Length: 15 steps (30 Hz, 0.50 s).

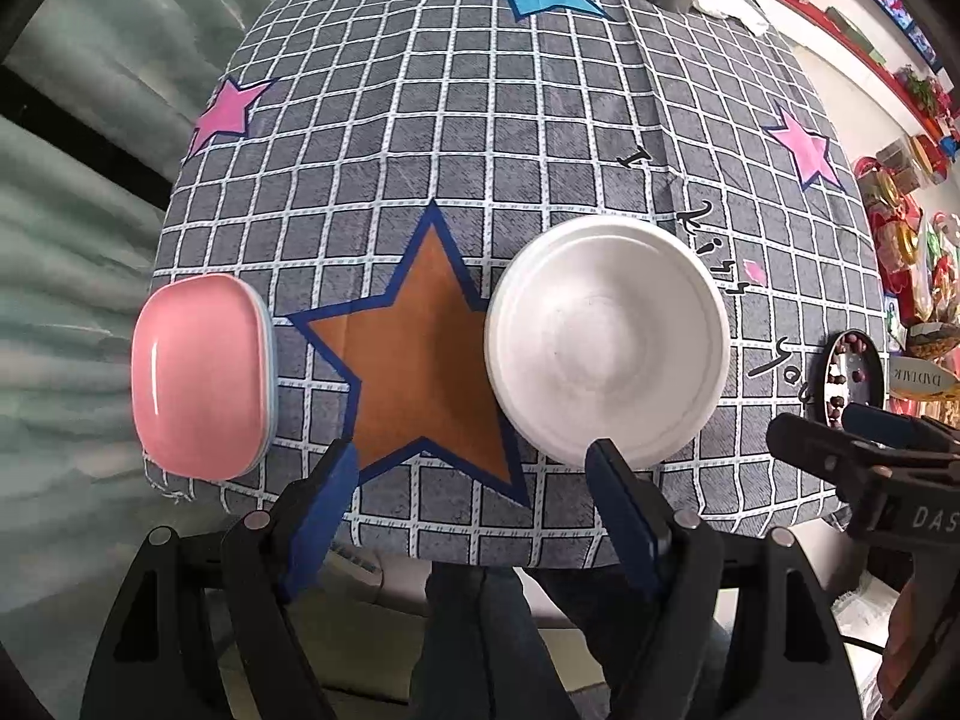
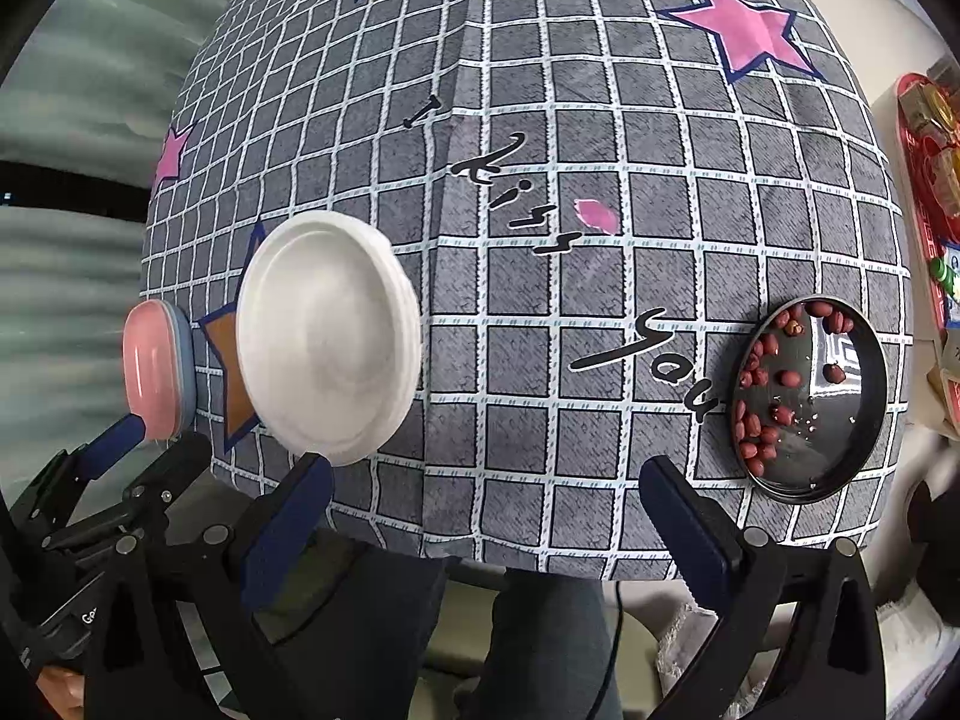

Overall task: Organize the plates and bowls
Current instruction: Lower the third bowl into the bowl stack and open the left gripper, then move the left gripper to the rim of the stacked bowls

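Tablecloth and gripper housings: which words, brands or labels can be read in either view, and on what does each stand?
"I kiss you": black script on the checked tablecloth.
"DAS": white letters, cut off at the picture edge, on the right gripper body, left wrist view.
"Go": white letters, rest hidden, on the left gripper body, right wrist view.
"DADTARK", uncertain: a packet beyond the table edge.
Shelf goods labels: too blurred.

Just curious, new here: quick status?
Left gripper open, right gripper open, both empty. White round plates stacked, untouched. Black dish of red beans at the right.
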Each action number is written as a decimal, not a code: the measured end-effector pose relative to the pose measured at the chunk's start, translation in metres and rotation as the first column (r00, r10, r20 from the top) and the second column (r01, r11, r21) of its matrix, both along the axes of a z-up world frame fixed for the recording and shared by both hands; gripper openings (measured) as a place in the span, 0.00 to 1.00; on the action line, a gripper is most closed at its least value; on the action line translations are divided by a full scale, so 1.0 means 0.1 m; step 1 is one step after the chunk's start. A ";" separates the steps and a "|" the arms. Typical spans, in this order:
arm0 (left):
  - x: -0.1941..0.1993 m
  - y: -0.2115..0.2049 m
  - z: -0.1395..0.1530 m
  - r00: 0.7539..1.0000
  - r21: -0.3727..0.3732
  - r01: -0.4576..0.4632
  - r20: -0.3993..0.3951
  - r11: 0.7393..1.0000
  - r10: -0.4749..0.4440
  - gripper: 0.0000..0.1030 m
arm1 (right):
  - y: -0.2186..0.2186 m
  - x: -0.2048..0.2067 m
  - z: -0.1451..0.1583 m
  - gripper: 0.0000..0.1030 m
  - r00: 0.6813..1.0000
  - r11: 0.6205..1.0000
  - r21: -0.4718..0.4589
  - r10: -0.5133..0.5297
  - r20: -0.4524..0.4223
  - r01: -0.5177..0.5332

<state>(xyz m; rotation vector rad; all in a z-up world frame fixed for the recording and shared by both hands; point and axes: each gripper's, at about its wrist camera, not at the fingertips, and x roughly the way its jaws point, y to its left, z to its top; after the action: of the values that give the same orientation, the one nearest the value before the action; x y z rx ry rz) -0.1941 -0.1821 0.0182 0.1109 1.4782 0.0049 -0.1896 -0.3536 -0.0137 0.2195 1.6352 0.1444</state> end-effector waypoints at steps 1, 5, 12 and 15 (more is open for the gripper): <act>-0.03 0.03 0.01 1.000 -0.002 -0.005 0.000 1.000 0.005 0.78 | 0.03 0.01 0.01 1.00 1.000 1.000 -0.003 0.001 0.000 -0.001; -0.14 0.12 0.04 1.000 -0.013 -0.015 0.010 1.000 0.015 0.78 | 0.16 0.08 0.01 1.00 1.000 1.000 -0.018 0.014 0.003 -0.014; -0.12 0.23 0.01 1.000 -0.037 -0.011 0.009 0.999 0.012 0.78 | 0.25 0.09 0.03 1.00 1.000 0.999 -0.042 -0.003 0.009 0.004; -0.01 0.34 0.04 1.000 -0.036 0.008 0.013 0.999 -0.007 0.78 | 0.33 0.09 0.02 1.00 1.000 0.998 -0.059 -0.010 0.009 0.010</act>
<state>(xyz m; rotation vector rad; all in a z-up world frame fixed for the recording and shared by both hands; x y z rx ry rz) -0.1955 -0.1486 0.0220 0.0867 1.4639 -0.0273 -0.1807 -0.3203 -0.0113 0.1812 1.6274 0.0890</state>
